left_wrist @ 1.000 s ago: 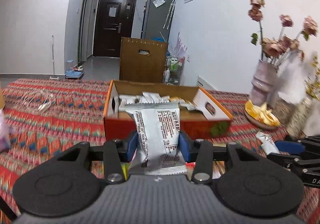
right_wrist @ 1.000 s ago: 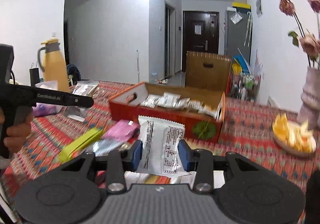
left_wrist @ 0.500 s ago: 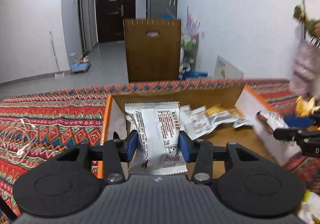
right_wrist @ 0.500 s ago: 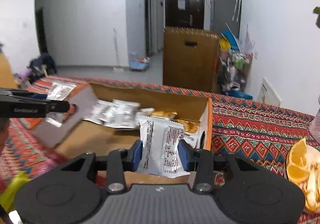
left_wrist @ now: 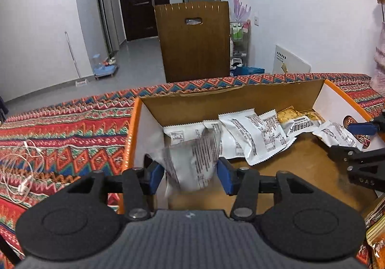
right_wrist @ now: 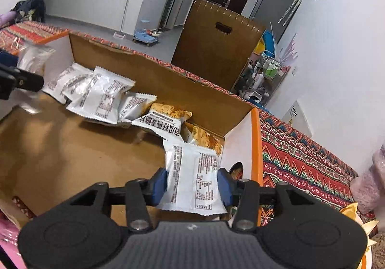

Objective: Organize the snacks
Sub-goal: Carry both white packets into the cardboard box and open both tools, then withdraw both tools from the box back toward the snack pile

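An open orange cardboard box with a brown inside holds several white snack packets along its far wall. My left gripper hangs over the box's left end. Its jaws are opening, and a blurred, tilted white packet is slipping loose between the blue pads. Over the right end of the box, my right gripper is also opening its jaws. A white packet still stands upright there, touching both pads. Each view shows the other gripper at its edge, the right gripper and the left gripper.
The box rests on a red patterned tablecloth with a white cable at the left. Orange snack bags lie near the right front. A pink vase stands right of the box. A brown chair back rises behind the table.
Both grippers moved forward from in front of the box to over its inside. Both pairs of jaws have widened. The left packet has tilted and blurred; the right packet still stands in place.
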The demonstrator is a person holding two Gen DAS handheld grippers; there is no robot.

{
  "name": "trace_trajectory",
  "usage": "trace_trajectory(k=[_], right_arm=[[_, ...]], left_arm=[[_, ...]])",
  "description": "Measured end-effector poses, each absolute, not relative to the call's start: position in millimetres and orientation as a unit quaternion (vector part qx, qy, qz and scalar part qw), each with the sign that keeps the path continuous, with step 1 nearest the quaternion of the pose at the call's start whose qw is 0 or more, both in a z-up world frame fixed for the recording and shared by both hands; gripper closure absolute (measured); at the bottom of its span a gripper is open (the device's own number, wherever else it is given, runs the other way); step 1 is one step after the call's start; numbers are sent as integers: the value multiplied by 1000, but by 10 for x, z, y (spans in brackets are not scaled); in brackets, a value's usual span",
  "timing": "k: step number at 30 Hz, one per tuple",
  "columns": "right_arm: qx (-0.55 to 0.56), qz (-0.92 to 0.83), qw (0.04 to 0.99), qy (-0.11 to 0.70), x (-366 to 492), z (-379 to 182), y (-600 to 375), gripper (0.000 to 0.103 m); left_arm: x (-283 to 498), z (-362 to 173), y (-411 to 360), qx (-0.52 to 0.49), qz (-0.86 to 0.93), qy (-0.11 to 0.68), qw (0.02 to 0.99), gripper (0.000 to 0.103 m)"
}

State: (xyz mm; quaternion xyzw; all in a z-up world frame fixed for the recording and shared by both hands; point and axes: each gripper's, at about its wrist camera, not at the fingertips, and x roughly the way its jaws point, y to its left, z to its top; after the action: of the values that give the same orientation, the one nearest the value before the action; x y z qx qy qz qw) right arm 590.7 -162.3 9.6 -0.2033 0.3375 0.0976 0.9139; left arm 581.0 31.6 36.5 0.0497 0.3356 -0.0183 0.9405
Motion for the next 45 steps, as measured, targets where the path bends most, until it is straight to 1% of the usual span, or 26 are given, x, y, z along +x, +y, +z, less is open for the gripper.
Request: trace_trajectory(k=[6,12,18,23,24,26,28,31,34,41,45], right_arm=[[-167,110,928,315,5689,413,-1805,57],[-143,114,939,290,5307,811,-2033,54],[-123,123,950,260,4700,1091,-2262,48],[-102,138,955,243,4077,1151,-2438,42],[-96,142,956,239,3925,1138,-2468,41],[-89,153,957,230,3668,1092,-2498,36],[-88,163,956,227,3431,1029,-2505,36],[-90,171,955,226,3058,886,-2492,32],[-92,175,953,230,2715,718,-2443,29],[-106,161,951,244,2047,260,-2330,27],[-77,161,946,270,1722,45,-2313,27]], left_arm=[[5651,584,413,31,-10,321,946,53],[5202,924,469,13,-14,291,956,52],[4409,1212,494,-6,-31,257,966,45],[3620,1298,407,-2,-43,228,973,37],[3462,1296,381,1,-47,220,974,35],[3137,1272,316,1,-57,204,977,29],[2874,1218,242,1,-58,199,978,28],[2519,1084,144,2,-56,198,979,25],[2257,912,89,-4,-50,211,976,25],[1855,504,128,-24,-21,263,964,25],[1660,329,203,-38,-14,289,956,25]])
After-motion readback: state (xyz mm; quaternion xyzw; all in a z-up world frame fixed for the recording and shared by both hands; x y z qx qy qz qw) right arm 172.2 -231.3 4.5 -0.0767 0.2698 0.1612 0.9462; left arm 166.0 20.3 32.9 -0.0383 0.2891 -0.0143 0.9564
